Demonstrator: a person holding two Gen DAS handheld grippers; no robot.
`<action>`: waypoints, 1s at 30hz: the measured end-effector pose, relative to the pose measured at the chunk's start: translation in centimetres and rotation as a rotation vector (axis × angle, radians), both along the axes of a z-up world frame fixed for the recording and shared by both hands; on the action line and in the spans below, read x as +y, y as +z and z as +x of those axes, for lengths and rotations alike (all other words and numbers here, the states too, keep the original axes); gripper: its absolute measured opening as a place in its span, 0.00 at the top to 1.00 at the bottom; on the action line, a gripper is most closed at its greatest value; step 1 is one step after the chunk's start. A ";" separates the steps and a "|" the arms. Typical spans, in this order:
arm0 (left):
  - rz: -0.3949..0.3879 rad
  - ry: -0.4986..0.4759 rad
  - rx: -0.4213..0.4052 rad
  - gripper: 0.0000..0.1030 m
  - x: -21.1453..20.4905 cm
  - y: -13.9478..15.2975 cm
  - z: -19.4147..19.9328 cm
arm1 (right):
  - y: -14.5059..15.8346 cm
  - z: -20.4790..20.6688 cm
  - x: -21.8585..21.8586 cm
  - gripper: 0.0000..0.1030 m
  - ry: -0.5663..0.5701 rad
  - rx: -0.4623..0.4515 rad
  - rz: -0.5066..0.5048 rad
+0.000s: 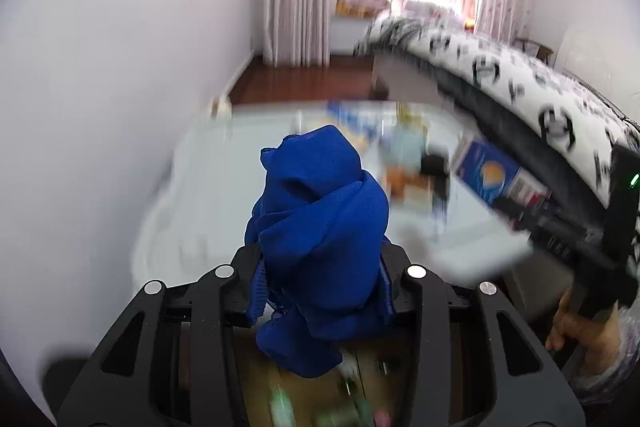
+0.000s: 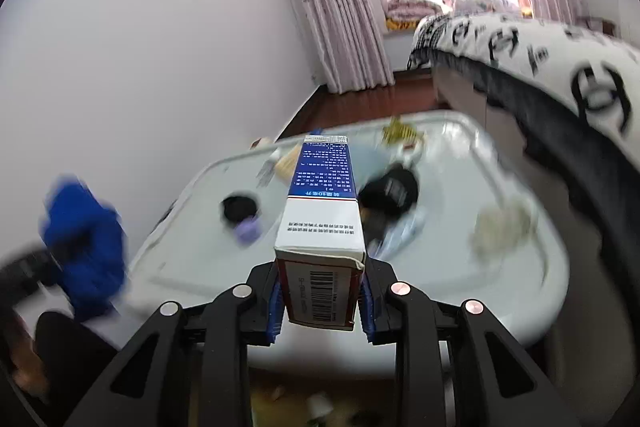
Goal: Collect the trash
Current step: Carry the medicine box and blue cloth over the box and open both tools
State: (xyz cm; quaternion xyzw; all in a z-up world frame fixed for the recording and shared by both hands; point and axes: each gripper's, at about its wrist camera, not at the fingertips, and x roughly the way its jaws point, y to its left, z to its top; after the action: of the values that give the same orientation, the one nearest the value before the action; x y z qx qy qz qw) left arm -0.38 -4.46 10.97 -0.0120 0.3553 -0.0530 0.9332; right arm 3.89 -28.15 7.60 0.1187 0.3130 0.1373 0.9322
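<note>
While the left gripper (image 1: 320, 279) jaws clench a blue cloth (image 1: 320, 227) past the tabletop's (image 2: 440, 267) near edge, the right gripper (image 2: 320, 303) jaws grip a box (image 2: 320, 227) above it.

The counter (image 2: 440, 267) stands between the wall (image 2: 140, 87) on its left and the bed (image 2: 560, 67) on its right. Behind them hang curtains (image 2: 340, 7). A box (image 2: 322, 211) juts over the counter.

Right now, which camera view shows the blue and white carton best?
The right wrist view: the blue and white carton sits sharp and centred, clamped in the right gripper, barcode facing the camera. The left wrist view shows the same carton only at the right side, blurred and partly cut by the gripper.
</note>
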 end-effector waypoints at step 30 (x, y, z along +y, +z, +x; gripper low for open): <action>0.033 -0.015 0.465 0.22 0.7 -14.7 -2.6 | -3.4 -3.7 3.8 0.30 0.078 0.234 -0.045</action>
State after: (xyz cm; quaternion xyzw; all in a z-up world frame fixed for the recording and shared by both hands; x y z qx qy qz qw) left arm -2.97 -3.80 -3.76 -0.0060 0.5615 -0.0498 0.8259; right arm 0.19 -24.37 4.19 0.1008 0.4270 0.1516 0.8857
